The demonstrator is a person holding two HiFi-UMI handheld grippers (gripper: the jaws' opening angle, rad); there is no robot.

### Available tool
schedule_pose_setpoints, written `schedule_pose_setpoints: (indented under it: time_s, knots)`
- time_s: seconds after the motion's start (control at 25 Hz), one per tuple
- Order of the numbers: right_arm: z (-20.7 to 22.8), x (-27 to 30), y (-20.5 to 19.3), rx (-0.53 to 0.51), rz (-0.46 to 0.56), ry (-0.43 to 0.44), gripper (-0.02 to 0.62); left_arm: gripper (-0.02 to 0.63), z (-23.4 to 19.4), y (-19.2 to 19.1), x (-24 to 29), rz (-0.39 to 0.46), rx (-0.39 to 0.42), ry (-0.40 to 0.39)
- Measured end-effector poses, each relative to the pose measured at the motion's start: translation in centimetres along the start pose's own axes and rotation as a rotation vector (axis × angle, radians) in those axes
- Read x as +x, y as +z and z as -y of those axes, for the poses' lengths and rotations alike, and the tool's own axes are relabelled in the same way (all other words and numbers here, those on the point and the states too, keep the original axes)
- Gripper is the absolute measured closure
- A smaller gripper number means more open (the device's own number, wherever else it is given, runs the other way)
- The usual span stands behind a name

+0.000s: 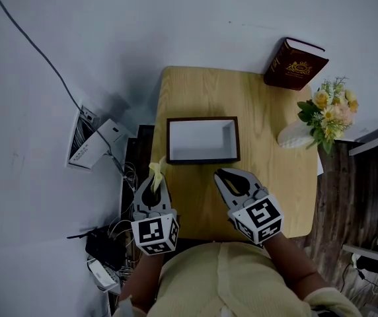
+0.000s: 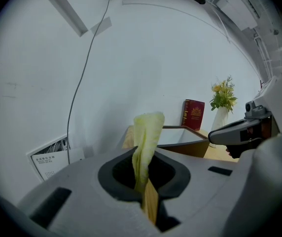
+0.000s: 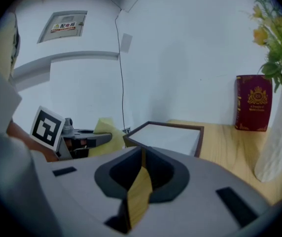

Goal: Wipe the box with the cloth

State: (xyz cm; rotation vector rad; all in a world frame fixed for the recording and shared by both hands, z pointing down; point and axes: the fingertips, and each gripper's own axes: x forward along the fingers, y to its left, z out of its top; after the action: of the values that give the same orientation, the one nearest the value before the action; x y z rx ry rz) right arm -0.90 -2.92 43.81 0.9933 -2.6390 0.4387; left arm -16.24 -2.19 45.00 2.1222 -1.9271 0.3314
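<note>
Gripping the cloth (image 1: 156, 169) in the closed left tongs (image 1: 156, 180), a tuft standing past the tips, with the right tongs (image 1: 225, 176) closed on nothing, both poised over the near part of the desk (image 1: 275, 177), just short of the box (image 1: 201, 140). Looks like the approach step, no wiping begun: cloth apart from the box, which lies open side up mid-desk. Next, probably: carry the cloth forward and down onto the rim or inner floor, press lightly and drag across, perhaps steadying the box with the empty tongs against sliding.
</note>
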Motion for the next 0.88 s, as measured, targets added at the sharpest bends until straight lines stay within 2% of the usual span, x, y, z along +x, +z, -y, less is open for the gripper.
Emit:
schedule_pose_setpoints:
  time_s: [0.32,0.88]
  knots:
    - [-0.4,-0.6,-1.6,0.029,-0.027,0.002,0.551,0.577,2.0,-1.9,1.2,-0.060,0.015,-0.053]
    - [1.4,-2.6,-3.6,0.097,-0.047,-0.086,0.551,0.577,8.3,-3.2,4.9,-0.148,-0.027,-0.276]
